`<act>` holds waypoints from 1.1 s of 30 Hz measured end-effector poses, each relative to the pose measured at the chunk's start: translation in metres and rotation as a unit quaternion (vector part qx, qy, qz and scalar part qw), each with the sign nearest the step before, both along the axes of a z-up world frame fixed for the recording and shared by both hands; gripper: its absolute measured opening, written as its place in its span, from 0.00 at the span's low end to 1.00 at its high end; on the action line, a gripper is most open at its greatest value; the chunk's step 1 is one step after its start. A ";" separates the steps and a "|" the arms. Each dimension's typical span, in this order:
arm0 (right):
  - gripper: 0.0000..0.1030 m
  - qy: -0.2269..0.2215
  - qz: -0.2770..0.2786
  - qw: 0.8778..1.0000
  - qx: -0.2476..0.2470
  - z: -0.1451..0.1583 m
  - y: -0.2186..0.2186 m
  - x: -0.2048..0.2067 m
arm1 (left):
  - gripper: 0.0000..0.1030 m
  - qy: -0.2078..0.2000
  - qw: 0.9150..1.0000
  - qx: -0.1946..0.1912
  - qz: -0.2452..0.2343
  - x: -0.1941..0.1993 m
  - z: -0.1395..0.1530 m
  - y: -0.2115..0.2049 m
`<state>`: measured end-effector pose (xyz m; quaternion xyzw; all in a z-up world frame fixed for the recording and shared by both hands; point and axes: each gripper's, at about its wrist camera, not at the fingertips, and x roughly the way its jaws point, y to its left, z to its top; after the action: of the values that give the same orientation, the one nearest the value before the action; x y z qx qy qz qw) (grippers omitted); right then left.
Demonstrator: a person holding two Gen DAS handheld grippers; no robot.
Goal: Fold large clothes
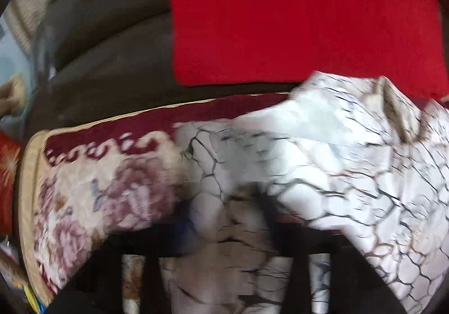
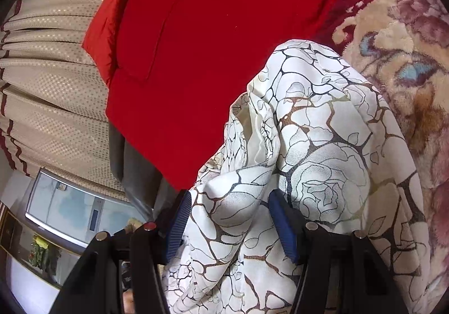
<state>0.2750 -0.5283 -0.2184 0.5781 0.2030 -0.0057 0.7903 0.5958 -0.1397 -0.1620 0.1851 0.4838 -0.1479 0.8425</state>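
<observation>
Fold barely begun: garment bunched, no neat fold yet. Right tongs clamped on a thick wad. Left tongs nearly together, cloth between; grip unclear, blurred.

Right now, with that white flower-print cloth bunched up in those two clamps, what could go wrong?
The right tool holds a thick bunch of the white rose-print garment between widely spaced pads; layers may slip out unevenly, spoiling the fold. The left tool is blurred and sunk into cloth, so its grip looks uncertain. Loose fabric drapes over the floral blanket and could drag it.
</observation>
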 end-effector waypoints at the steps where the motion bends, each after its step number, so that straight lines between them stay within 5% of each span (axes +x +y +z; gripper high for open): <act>1: 0.60 -0.002 0.000 1.000 0.001 0.001 -0.001 -0.001 | 0.07 -0.013 1.000 0.014 -0.003 -0.003 0.001 -0.003; 2: 0.60 -0.007 -0.001 1.000 0.002 0.002 -0.002 -0.002 | 0.05 -0.041 0.999 0.034 -0.010 -0.009 0.005 -0.006; 4: 0.60 -0.019 -0.002 1.000 0.003 0.004 -0.004 -0.004 | 0.04 -0.072 0.997 0.005 -0.010 -0.015 0.022 0.003; 9: 0.60 -0.031 -0.006 0.999 0.006 0.007 -0.006 -0.009 | 0.03 -0.080 0.991 -0.048 0.099 0.013 0.046 0.070; 12: 0.60 -0.033 -0.008 0.999 0.004 0.008 -0.006 -0.011 | 0.00 -0.123 0.981 -0.022 0.146 0.014 0.050 0.095; 16: 0.60 -0.028 -0.004 1.000 -0.010 0.010 0.000 -0.009 | 0.00 -0.076 0.984 -0.033 0.159 0.013 0.037 0.106; 19: 0.60 -0.027 0.004 0.999 -0.020 0.013 0.005 -0.006 | 0.04 -0.070 0.990 -0.087 0.091 -0.003 0.042 0.088; 21: 0.60 -0.020 0.008 0.999 -0.030 0.015 0.008 -0.003 | 0.45 -0.037 0.993 -0.091 0.068 0.002 0.038 0.074; 22: 0.60 -0.015 0.008 0.999 -0.033 0.016 0.010 -0.001 | 0.88 -0.014 0.994 -0.092 0.064 0.005 0.035 0.068; 23: 0.60 -0.011 0.008 0.999 -0.035 0.015 0.010 -0.001 | 1.00 0.010 0.994 -0.087 0.065 0.008 0.029 0.062; 28: 0.58 -0.002 -0.047 0.995 -0.092 0.032 -0.002 -0.015 | 0.95 0.051 0.993 -0.093 0.053 0.012 0.006 0.050; 31: 0.54 0.001 -0.073 0.988 -0.138 0.048 -0.018 -0.027 | 0.46 0.089 0.990 -0.103 0.040 0.013 -0.010 0.046; 33: 0.54 0.025 -0.083 0.981 -0.174 0.054 -0.023 -0.029 | 0.31 0.080 0.991 -0.100 0.025 0.008 -0.013 0.040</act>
<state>0.2455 -0.5516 -0.1647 0.4458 0.1702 -0.1207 0.8705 0.6035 -0.1001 -0.1750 0.0755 0.5366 -0.1886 0.8190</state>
